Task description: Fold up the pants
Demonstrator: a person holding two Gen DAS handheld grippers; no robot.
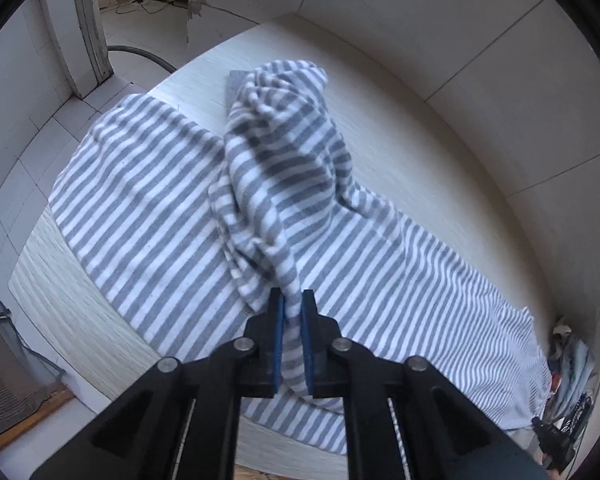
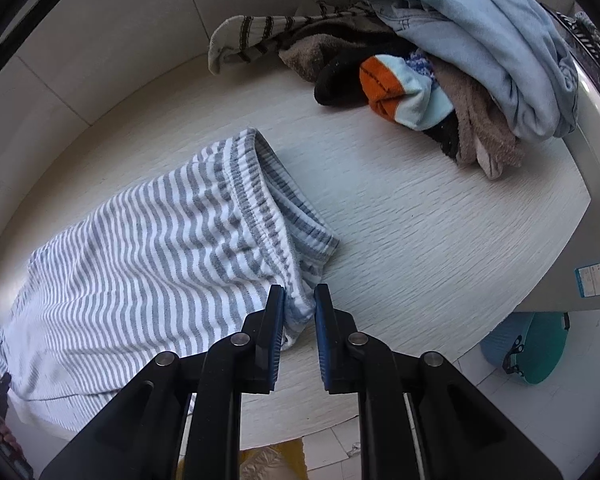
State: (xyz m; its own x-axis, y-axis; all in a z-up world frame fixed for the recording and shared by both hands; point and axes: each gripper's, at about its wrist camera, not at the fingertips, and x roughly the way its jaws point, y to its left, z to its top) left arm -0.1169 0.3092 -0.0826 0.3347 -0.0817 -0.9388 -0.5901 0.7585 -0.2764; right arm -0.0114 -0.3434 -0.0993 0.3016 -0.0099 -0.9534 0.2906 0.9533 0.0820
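The grey-and-white striped pants [image 1: 148, 200] lie spread on a pale wood-grain table [image 1: 60, 300]. One leg is bunched up and lifted across the other. My left gripper [image 1: 291, 300] is shut on this raised fold of striped cloth. In the right wrist view the pants [image 2: 140, 248] lie flat with the elastic waistband [image 2: 276, 208] toward the table's middle. My right gripper [image 2: 299, 300] is shut on the near corner of the waistband, jaws a little apart with cloth between them.
A pile of laundry [image 2: 440, 60], with socks, a brown towel and a light blue garment, sits at the far right of the table [image 2: 440, 240]. A teal basket [image 2: 532, 348] stands on the floor below the right edge. A tiled wall [image 1: 480, 40] runs behind the table.
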